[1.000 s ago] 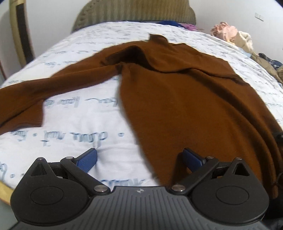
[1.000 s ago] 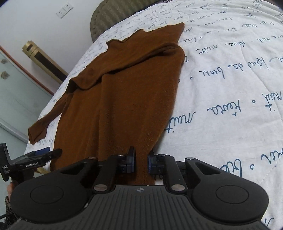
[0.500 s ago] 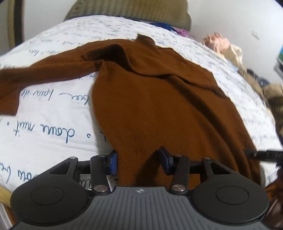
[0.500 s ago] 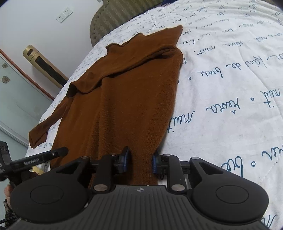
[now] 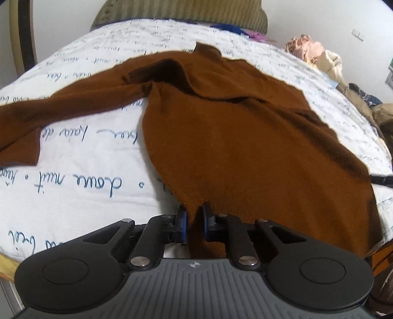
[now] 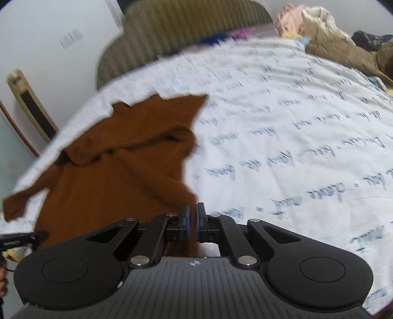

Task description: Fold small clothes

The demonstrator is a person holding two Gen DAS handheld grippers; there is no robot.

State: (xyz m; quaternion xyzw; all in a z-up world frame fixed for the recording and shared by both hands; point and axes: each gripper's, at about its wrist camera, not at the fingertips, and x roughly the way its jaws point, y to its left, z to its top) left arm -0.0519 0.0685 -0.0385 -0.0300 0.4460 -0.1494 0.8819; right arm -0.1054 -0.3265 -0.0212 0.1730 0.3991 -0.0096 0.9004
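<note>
Now both of my grippers have hold of the brown sweater's (image 5: 245, 147) hem: a second ago my left gripper (image 5: 194, 222) stood wide open short of the cloth, and it has since closed, its blue pads (image 5: 182, 220) clamped on the near left corner of the hem. My right gripper (image 6: 193, 220) stays pinched on the opposite hem corner, and its view has swung and blurred, which I take as a lift starting. The sweater lies spread on the white script-printed bedspread (image 5: 86, 171), neck toward the padded headboard (image 5: 176, 12), one sleeve (image 5: 36, 122) stretched out to the left. With both corners secured, I judge the next step is carrying the hem up toward the shoulders, keeping the pull even.
</note>
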